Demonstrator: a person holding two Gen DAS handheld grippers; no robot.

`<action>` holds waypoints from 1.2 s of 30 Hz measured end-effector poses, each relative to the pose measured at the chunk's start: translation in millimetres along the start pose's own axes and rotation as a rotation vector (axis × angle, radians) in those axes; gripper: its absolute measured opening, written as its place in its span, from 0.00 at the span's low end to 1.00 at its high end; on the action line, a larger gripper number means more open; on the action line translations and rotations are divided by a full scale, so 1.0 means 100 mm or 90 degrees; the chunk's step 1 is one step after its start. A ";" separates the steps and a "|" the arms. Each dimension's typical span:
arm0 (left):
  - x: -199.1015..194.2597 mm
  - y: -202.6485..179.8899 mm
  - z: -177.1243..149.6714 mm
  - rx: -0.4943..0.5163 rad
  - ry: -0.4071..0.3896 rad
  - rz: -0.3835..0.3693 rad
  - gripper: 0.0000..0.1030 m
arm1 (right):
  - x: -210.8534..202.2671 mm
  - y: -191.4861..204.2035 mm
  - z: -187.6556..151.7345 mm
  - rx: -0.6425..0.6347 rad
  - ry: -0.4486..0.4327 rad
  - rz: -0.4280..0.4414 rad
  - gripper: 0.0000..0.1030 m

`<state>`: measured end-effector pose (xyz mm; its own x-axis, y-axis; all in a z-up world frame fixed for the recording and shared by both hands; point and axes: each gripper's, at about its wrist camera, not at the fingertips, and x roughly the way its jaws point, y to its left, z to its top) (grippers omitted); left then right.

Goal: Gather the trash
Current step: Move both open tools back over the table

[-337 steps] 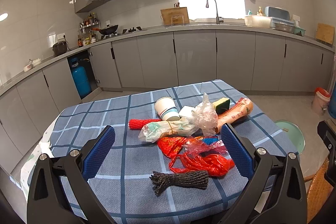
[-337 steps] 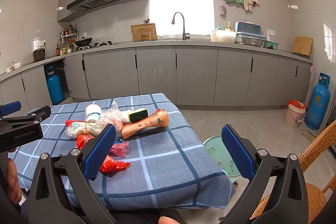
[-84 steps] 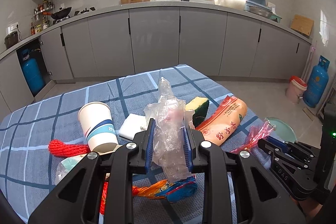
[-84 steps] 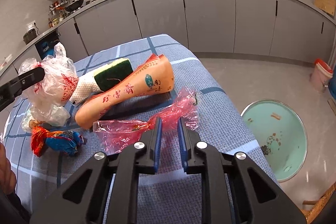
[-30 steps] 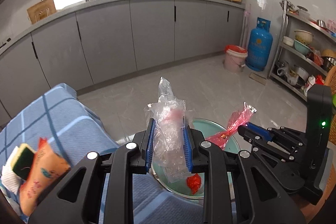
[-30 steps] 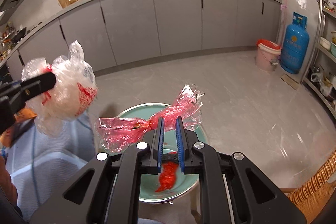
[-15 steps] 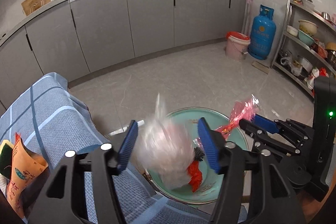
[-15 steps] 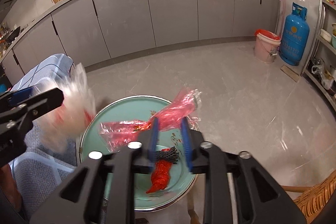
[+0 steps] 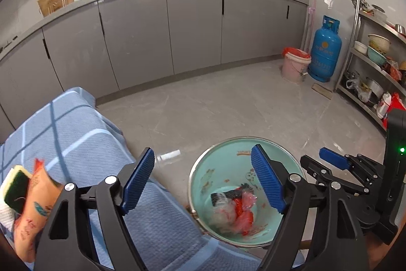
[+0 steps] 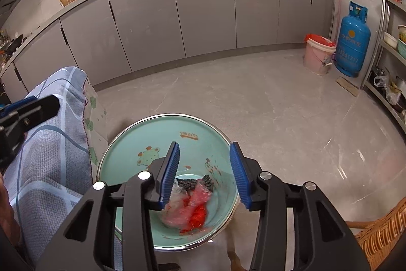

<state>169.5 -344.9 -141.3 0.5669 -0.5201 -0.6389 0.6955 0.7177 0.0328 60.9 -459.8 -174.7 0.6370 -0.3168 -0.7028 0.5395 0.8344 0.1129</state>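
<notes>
Now both claws (image 9: 203,179) (image 10: 205,173) empty; bags (image 10: 187,210) dropped

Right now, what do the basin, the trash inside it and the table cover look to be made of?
The basin looks like enamelled metal: glossy mint inside with printed cartoons and a bare silvery rim. The trash seems to be thin plastic film, clear and red, crinkled and see-through, plus a dark woven piece, material unclear. The table cover looks like woven cloth, matte, with a visible weave.

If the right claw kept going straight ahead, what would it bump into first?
Probably the trash pile lying in the green basin. The open right claw points down into it, nothing between, though depth is hard to judge.
</notes>
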 end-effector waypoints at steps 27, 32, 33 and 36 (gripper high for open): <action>-0.93 0.52 -0.21 -0.037 -0.054 0.098 0.80 | -0.42 0.76 -0.06 -0.057 -0.021 0.064 0.56; -1.13 0.74 -0.29 -0.052 -0.061 0.117 0.81 | -0.51 1.02 -0.06 -0.079 -0.020 0.090 0.58; -1.17 0.79 -0.31 -0.055 -0.063 0.124 0.81 | -0.53 1.07 -0.07 -0.083 -0.022 0.094 0.59; -1.31 0.94 -0.37 -0.062 -0.068 0.139 0.82 | -0.60 1.23 -0.08 -0.097 -0.024 0.110 0.60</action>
<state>144.4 -191.9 -82.7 0.7458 -0.3902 -0.5400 0.5087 0.8569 0.0835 84.9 -334.2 -124.8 0.7340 -0.1778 -0.6554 0.3335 0.9351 0.1198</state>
